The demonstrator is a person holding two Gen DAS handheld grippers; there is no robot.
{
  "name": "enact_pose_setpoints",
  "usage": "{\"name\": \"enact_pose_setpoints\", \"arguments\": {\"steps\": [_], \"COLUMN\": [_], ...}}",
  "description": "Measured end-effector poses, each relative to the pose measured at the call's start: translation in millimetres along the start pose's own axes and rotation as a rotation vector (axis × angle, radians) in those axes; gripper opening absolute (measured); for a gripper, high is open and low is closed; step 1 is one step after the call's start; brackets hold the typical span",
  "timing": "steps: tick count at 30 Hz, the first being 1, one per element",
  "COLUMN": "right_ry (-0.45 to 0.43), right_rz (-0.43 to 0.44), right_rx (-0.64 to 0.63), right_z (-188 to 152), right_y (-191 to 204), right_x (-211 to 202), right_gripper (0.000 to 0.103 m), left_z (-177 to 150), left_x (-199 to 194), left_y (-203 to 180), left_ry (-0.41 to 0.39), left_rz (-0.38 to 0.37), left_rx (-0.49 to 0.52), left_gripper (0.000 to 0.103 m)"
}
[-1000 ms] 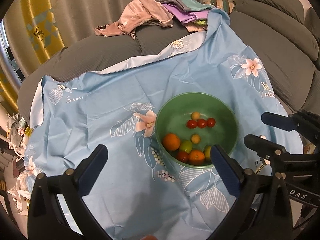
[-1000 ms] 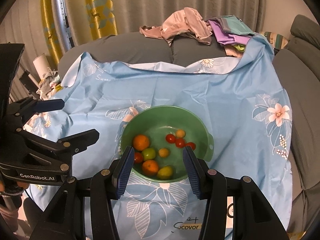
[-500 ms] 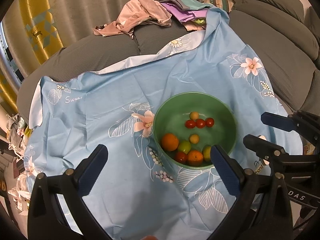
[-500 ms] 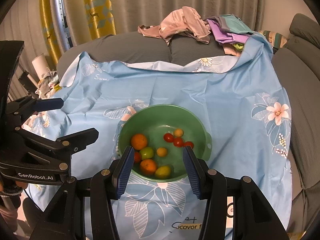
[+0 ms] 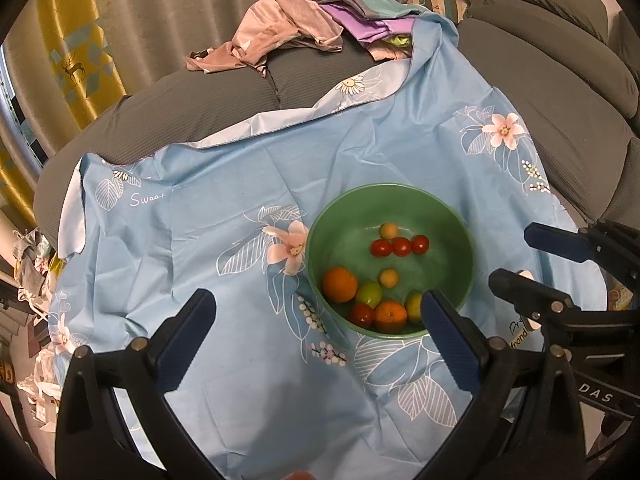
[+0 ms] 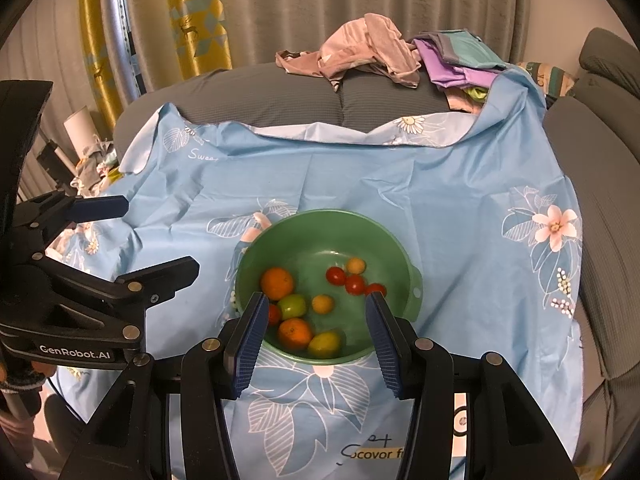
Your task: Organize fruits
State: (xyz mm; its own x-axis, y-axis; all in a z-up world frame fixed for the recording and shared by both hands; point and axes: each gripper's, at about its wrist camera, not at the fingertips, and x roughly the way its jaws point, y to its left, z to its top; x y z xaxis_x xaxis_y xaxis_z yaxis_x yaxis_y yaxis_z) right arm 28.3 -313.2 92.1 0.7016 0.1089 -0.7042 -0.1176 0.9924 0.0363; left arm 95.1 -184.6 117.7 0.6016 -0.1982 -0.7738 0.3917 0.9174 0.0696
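Note:
A green bowl (image 5: 460,220) (image 6: 404,252) sits on a blue floral cloth (image 5: 240,184) (image 6: 460,208). It holds two oranges (image 5: 340,284) (image 6: 277,282), three red cherry tomatoes (image 5: 401,246) (image 6: 354,283), green and yellow fruits (image 5: 369,294) (image 6: 293,306) and another red tomato (image 5: 361,314). My left gripper (image 5: 316,332) is open and empty, above the cloth at the bowl's near left. My right gripper (image 6: 316,324) is open and empty, its fingers over the bowl's near rim.
The cloth covers a grey sofa (image 5: 560,92) (image 6: 600,184). A heap of pink, purple and teal clothes (image 5: 304,28) (image 6: 392,56) lies at the back. Yellow curtains (image 6: 192,16) hang behind. Clutter (image 5: 32,248) lies on the floor at left.
Both grippers have drifted slightly, so the bowl sits a little lower left in the left view and higher in the right view. Jaws unchanged.

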Motion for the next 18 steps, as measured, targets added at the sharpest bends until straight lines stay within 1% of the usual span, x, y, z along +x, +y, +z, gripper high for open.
{"name": "enact_pose_setpoints", "arguments": {"steps": [18], "right_ry": [0.0], "right_rz": [-0.003], "right_rx": [0.0], "right_z": [-0.7], "right_y": [-0.3], "right_x": [-0.7], "right_gripper": [0.051], "left_z": [0.0], "left_x": [-0.7], "left_y": [-0.2], "left_ry": [-0.005], "left_rz": [-0.003], "left_rx": [0.0], "left_gripper": [0.103]}}
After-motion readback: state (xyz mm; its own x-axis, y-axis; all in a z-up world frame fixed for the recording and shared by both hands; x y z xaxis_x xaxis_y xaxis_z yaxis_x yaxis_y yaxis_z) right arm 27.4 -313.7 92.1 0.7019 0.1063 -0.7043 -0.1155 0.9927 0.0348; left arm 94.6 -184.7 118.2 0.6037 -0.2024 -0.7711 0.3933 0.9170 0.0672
